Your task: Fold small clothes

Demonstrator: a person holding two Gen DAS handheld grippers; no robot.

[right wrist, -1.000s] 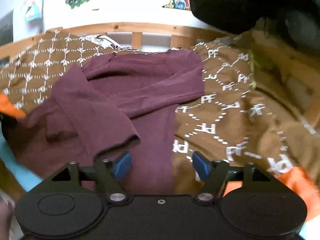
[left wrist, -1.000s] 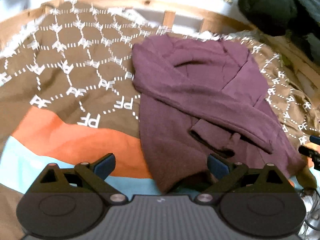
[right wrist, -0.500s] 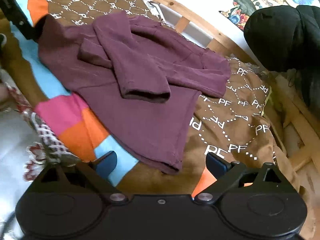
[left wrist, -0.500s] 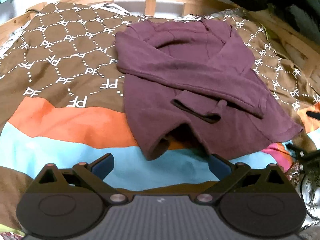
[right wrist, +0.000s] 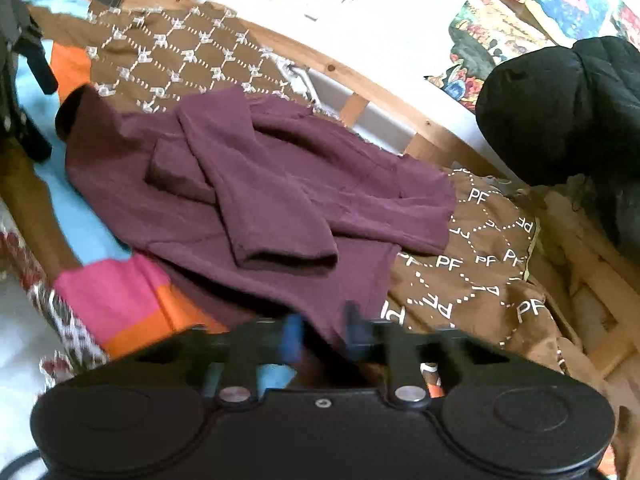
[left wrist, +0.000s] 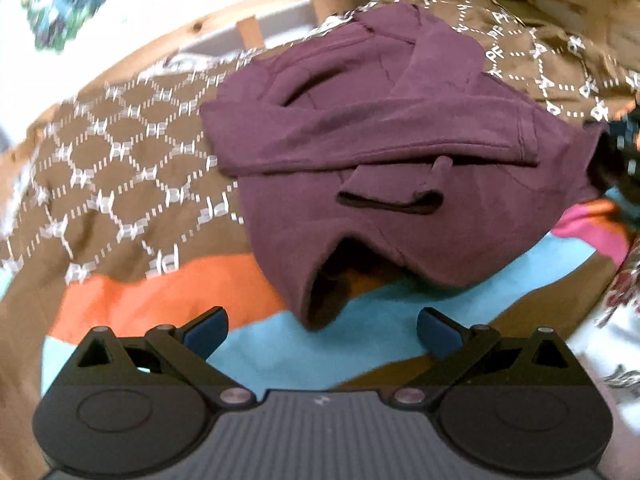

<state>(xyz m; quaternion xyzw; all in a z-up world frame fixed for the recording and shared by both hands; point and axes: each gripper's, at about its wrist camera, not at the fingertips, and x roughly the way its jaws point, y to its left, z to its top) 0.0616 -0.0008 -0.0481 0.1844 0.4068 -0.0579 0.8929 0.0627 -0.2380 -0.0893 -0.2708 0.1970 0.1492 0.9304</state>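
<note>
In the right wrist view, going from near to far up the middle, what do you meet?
Right gripper, fingers closing around the hem → purple sweater, sleeves folded across its body → brown patterned blanket → wooden bed rail → white wall with pictures.

Sweater lies on blanket spread over the bed, both sleeves crossed over its chest. Wooden bed rail runs behind it, wall with pictures beyond. Dark bundle sits past the sweater's right. Left claw in front of hem; right claw at hem's right corner.
</note>
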